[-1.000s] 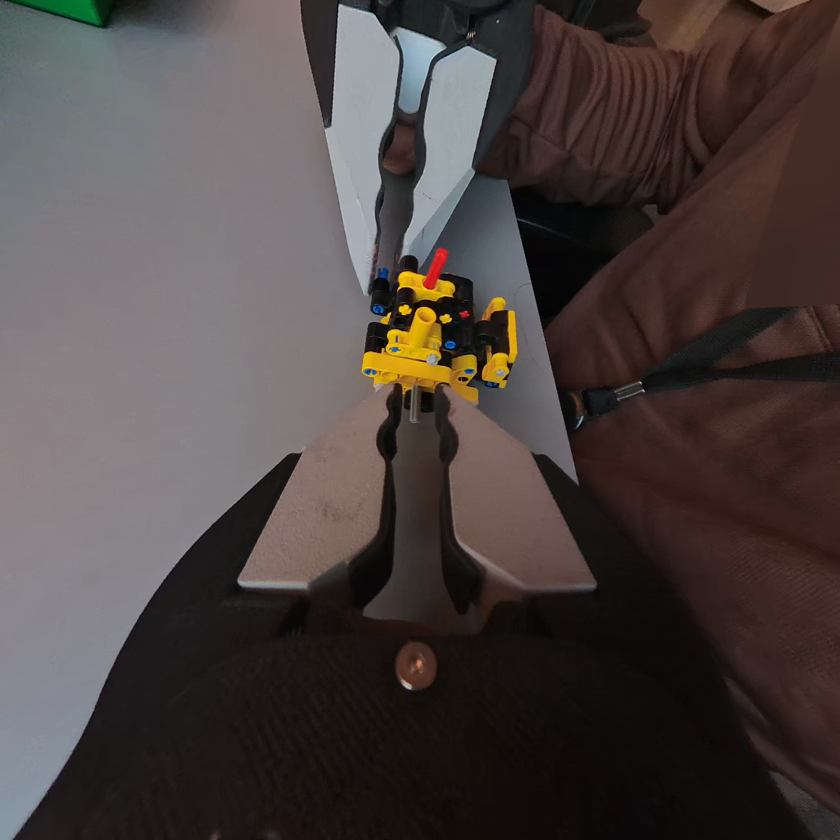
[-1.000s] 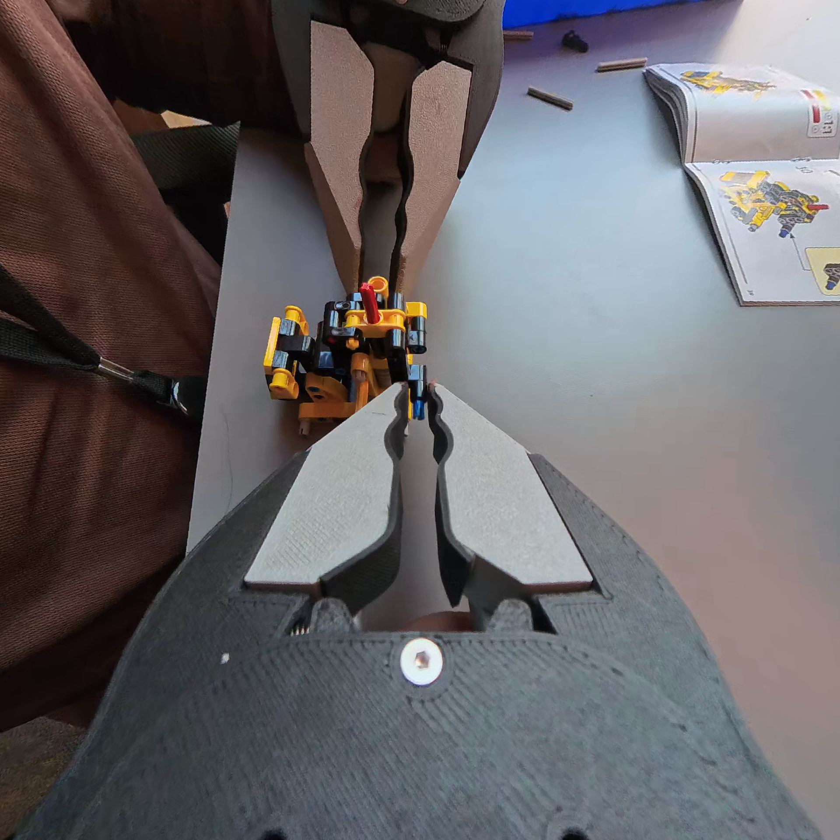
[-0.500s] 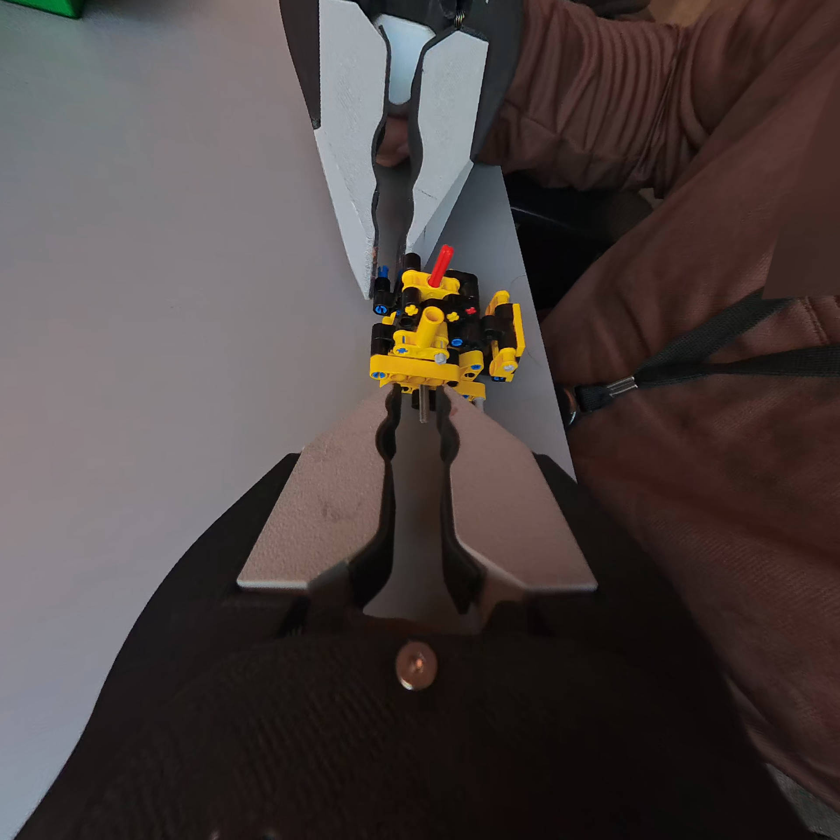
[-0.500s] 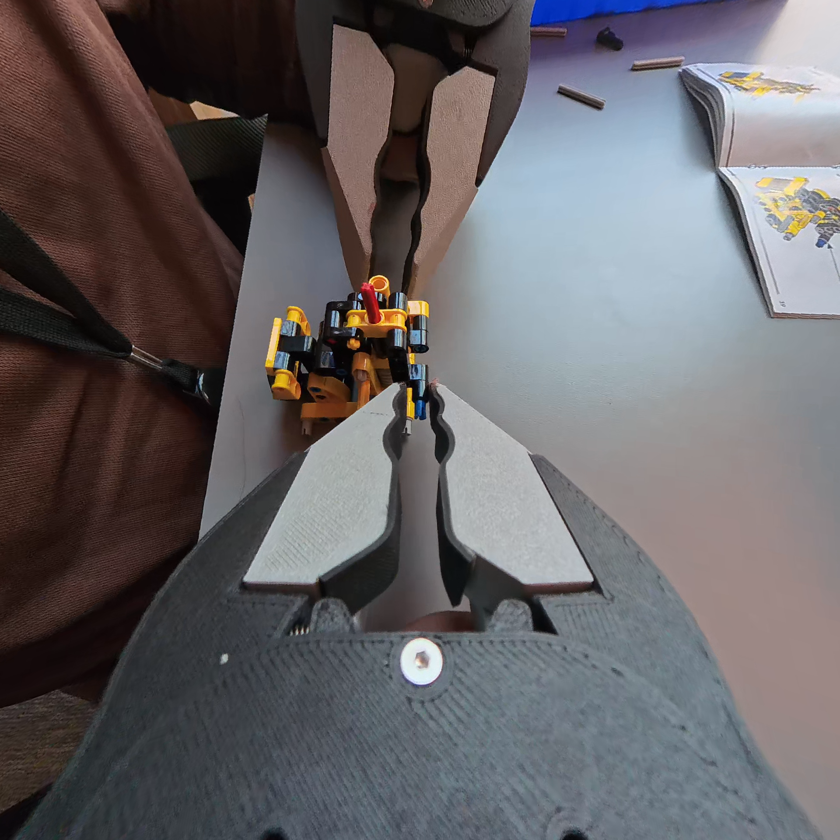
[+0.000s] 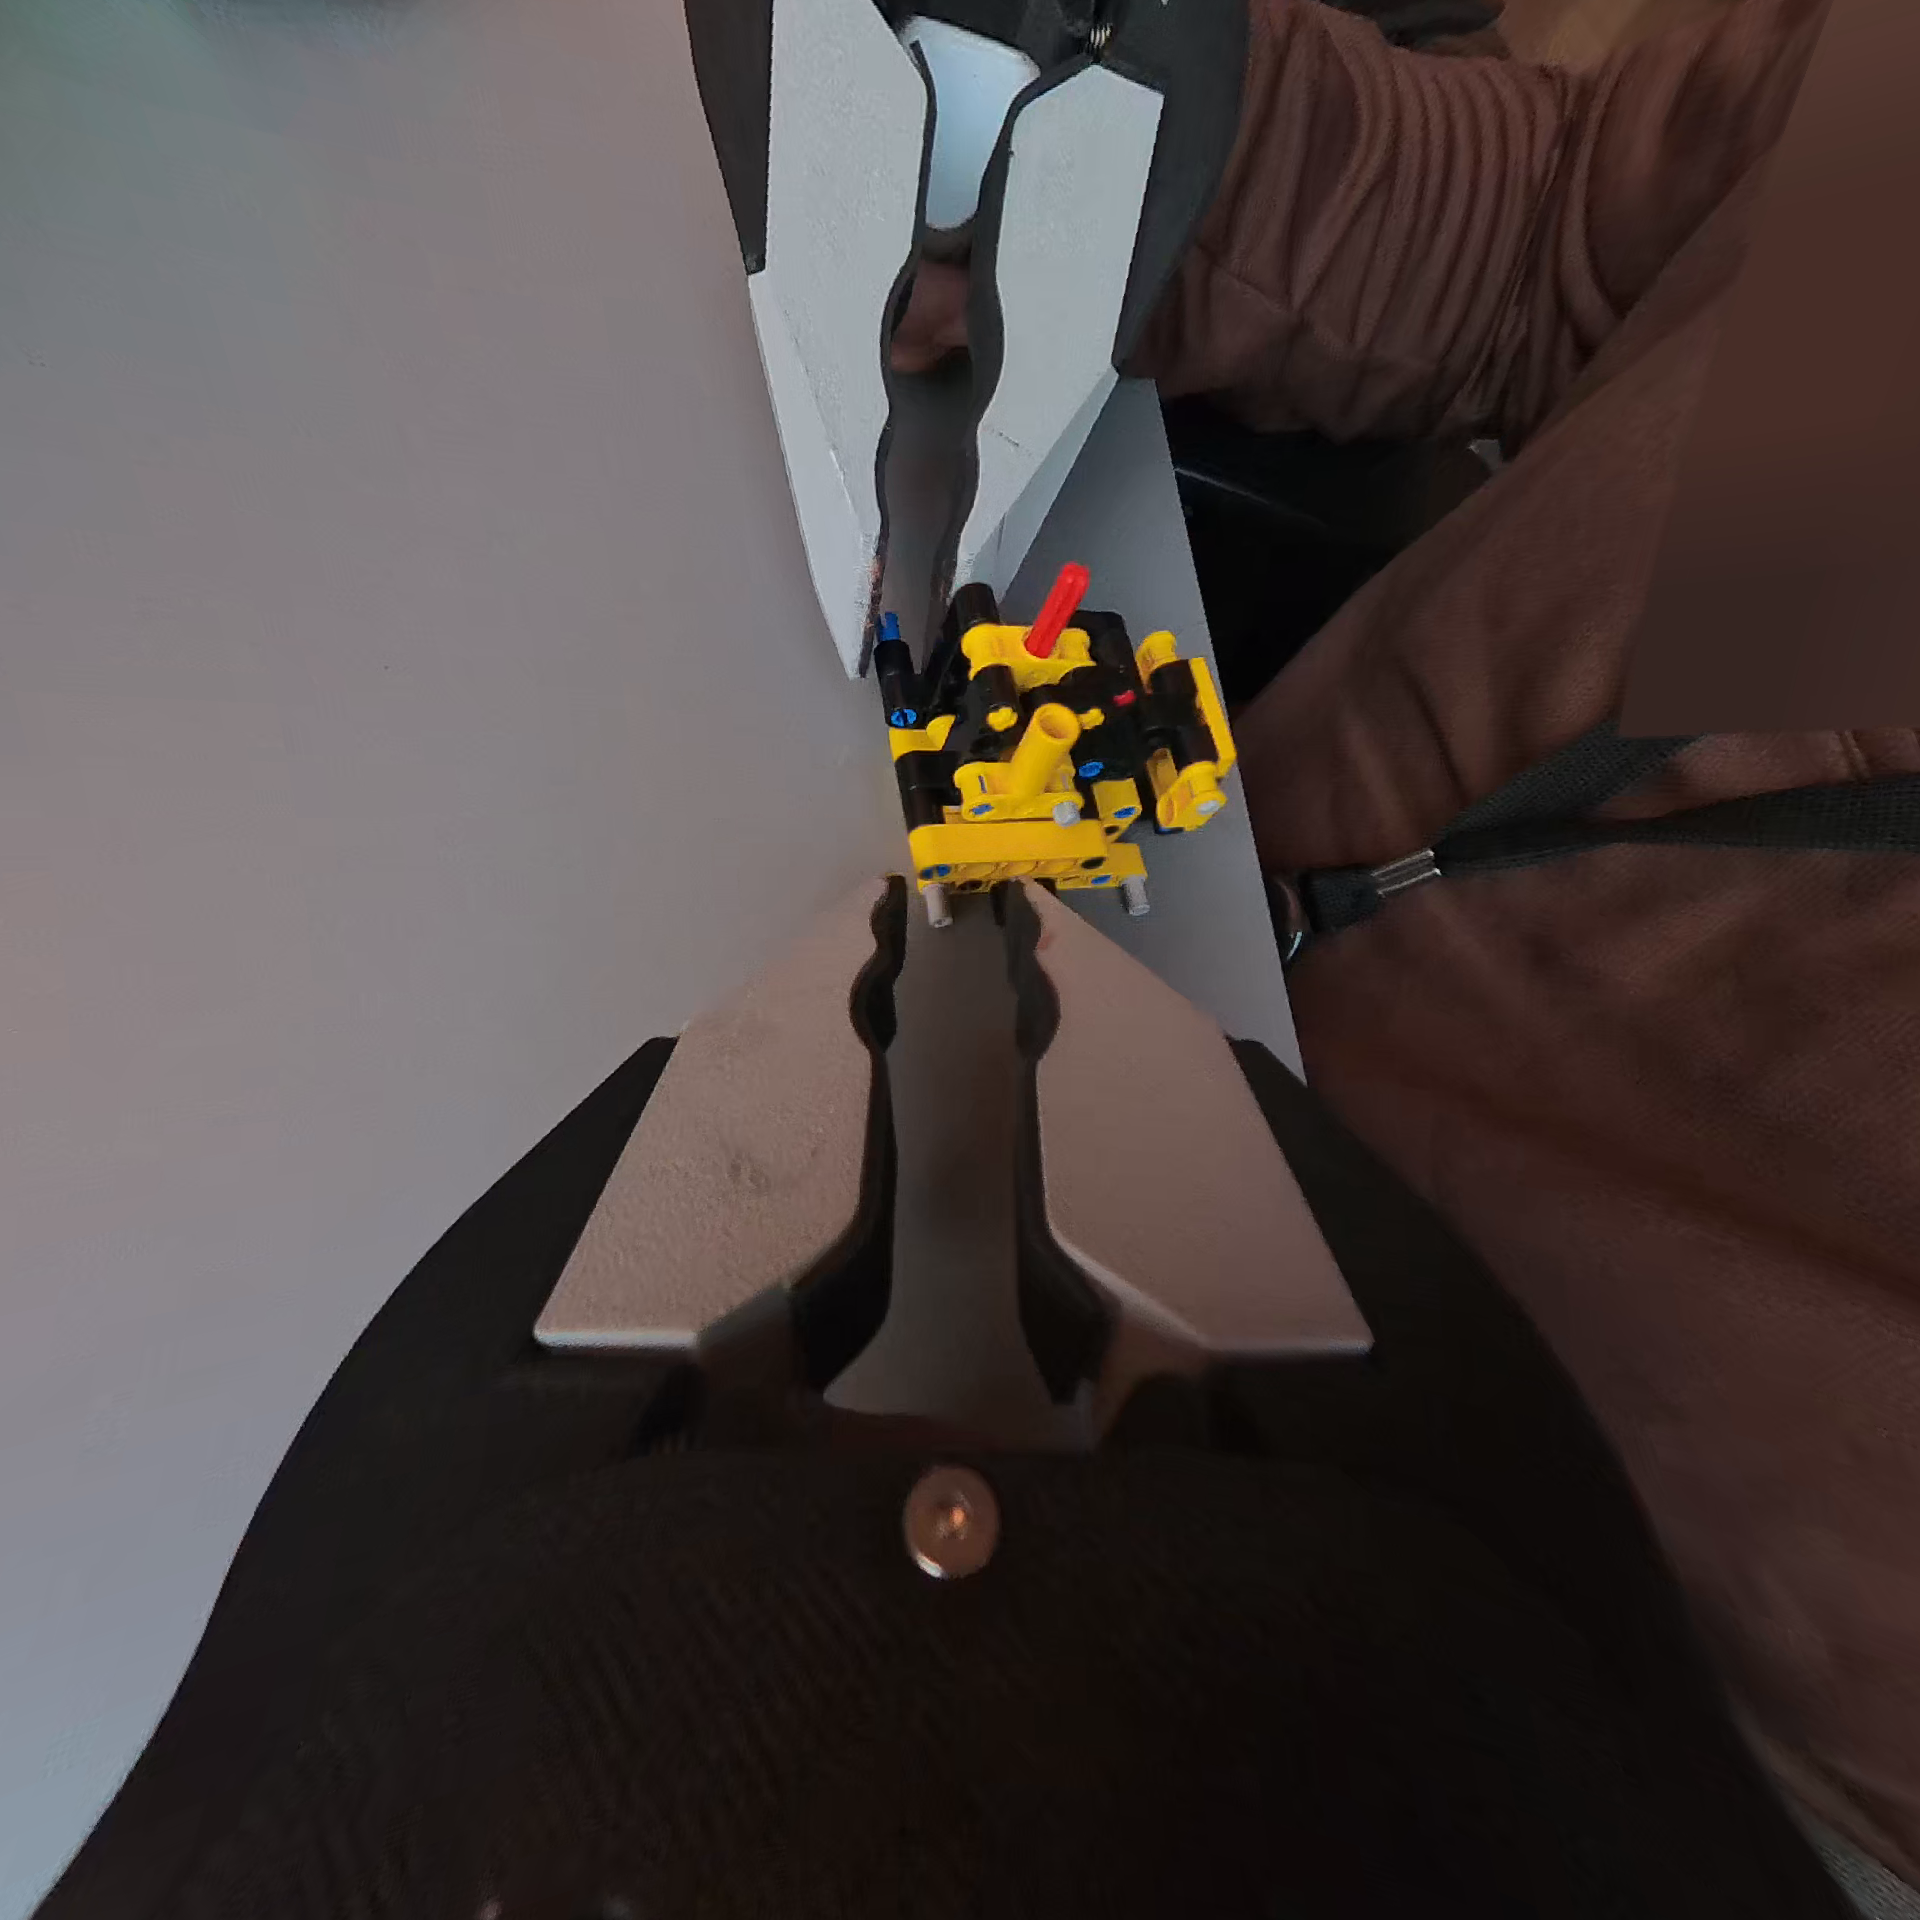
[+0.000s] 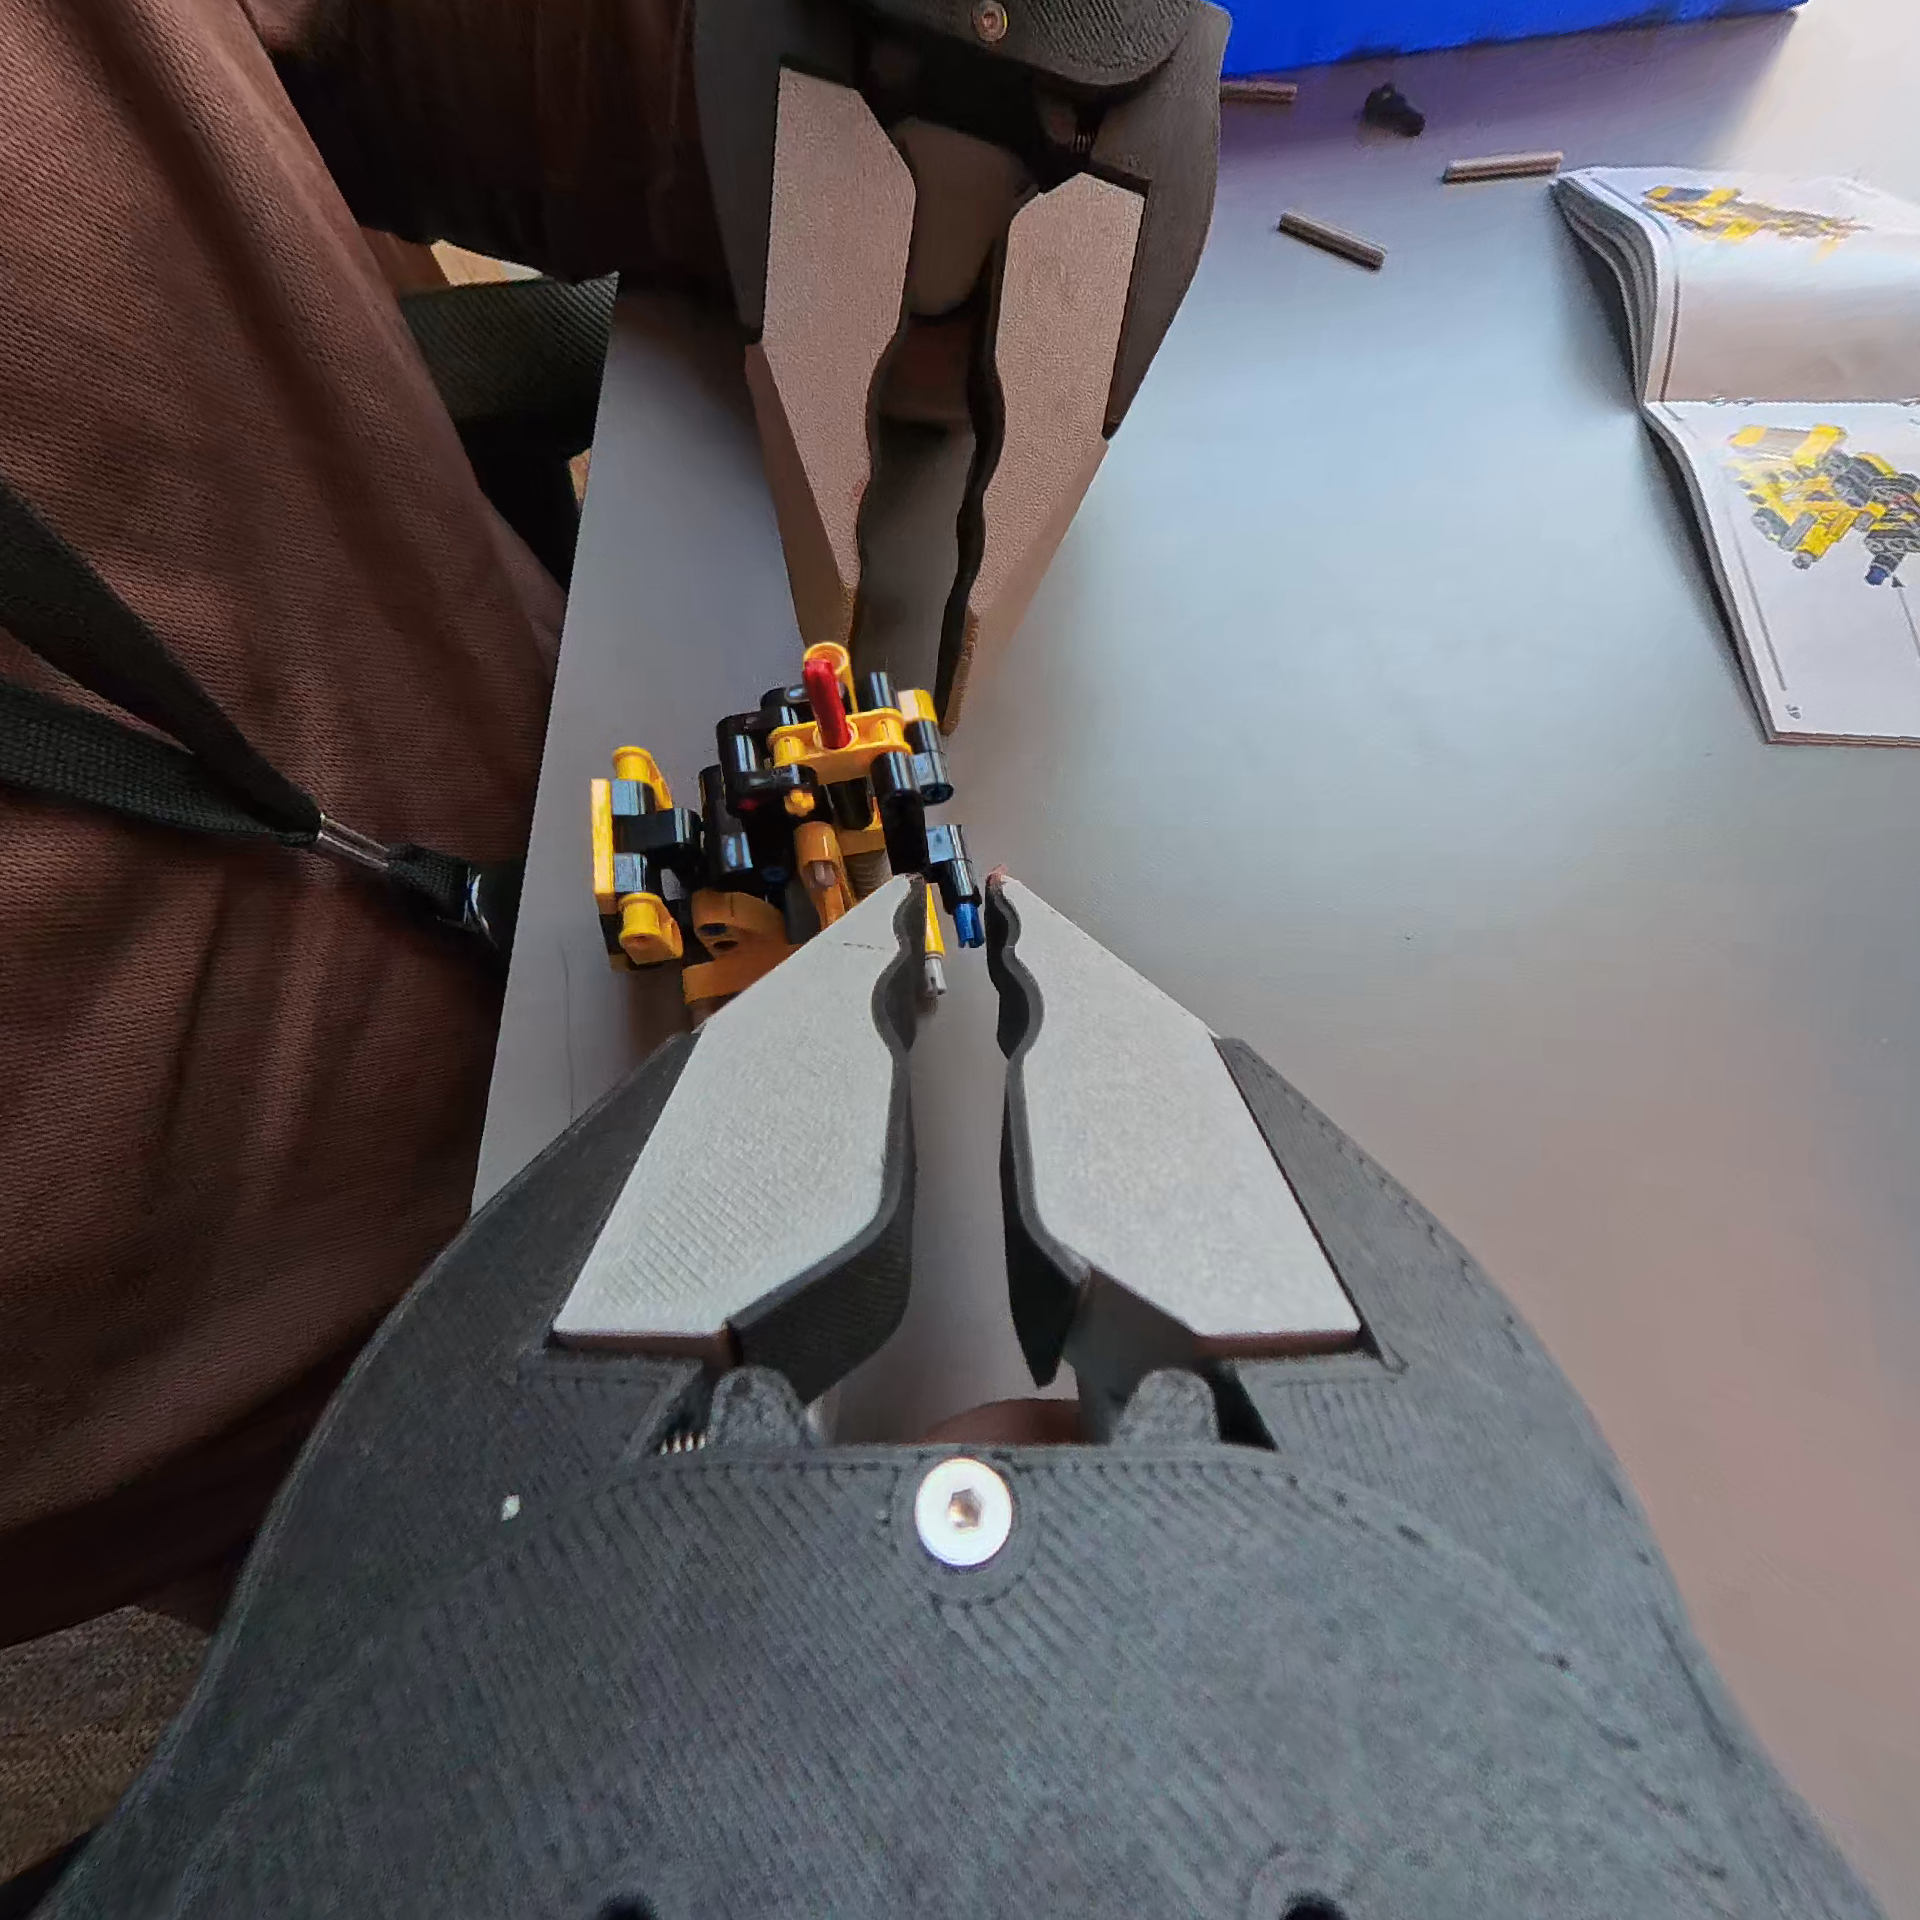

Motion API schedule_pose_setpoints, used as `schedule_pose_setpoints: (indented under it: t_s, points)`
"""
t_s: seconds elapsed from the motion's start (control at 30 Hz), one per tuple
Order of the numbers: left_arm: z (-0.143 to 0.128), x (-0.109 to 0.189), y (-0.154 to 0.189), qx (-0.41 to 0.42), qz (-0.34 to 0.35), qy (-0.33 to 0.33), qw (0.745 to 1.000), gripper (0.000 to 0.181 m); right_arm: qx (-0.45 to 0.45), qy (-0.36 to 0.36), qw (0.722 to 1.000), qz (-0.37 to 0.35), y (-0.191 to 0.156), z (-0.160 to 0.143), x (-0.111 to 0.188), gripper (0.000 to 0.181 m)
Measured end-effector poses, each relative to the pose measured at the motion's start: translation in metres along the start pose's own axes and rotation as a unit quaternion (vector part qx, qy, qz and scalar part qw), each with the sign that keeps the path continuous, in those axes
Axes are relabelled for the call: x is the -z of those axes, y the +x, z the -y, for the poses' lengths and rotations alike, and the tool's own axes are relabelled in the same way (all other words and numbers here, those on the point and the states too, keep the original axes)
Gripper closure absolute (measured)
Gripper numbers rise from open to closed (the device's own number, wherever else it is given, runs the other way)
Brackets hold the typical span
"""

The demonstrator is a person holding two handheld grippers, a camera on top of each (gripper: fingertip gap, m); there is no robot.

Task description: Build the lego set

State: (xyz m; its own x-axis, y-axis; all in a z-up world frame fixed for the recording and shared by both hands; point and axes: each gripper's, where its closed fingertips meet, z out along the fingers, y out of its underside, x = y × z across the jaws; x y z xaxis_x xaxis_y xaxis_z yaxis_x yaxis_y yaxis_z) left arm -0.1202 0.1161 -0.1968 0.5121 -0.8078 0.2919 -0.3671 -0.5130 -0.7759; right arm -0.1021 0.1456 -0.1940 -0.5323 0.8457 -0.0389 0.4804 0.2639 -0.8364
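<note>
- Grippers first: my left gripper (image 5: 951, 894) has its jaws slightly apart at the near side of the lego model (image 5: 1049, 748); I cannot tell whether they pinch it.
- My right gripper (image 6: 951, 894) meets it from the opposite side, tips parted around a blue pin (image 6: 966, 920).
- The model sits on the grey table (image 6: 1403, 727) by its edge, beside a brown sleeve (image 5: 1403, 229).
- Far right, I see an open instruction booklet (image 6: 1787, 520); print too small to read.
- Beyond lie loose brown rods (image 6: 1332, 239).

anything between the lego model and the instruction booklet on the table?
Nothing. In the right wrist view the grey table is bare from the lego model to the instruction booklet. The loose dark pieces lie farther back, off that line.
</note>
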Motion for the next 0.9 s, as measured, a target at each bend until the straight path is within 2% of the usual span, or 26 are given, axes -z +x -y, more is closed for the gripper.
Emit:
schedule_pose_setpoints:
  t_s: [0.2, 0.43, 0.9]
  points:
    - [0.003, -0.001, 0.006, 0.01, -0.021, 0.008, 1.0, 0.165, 0.005, -0.006, 1.0, 0.006, -0.002, -0.001, -0.002, 0.173]
    - [0.003, -0.013, 0.009, -0.013, -0.005, -0.011, 1.0, 0.14, 0.008, -0.004, 1.0, 0.01, -0.004, 0.0, -0.003, 0.171]
    - [0.003, -0.016, 0.014, -0.028, -0.013, -0.015, 0.999, 0.142, 0.007, -0.004, 1.0, 0.013, -0.007, 0.001, -0.004, 0.171]
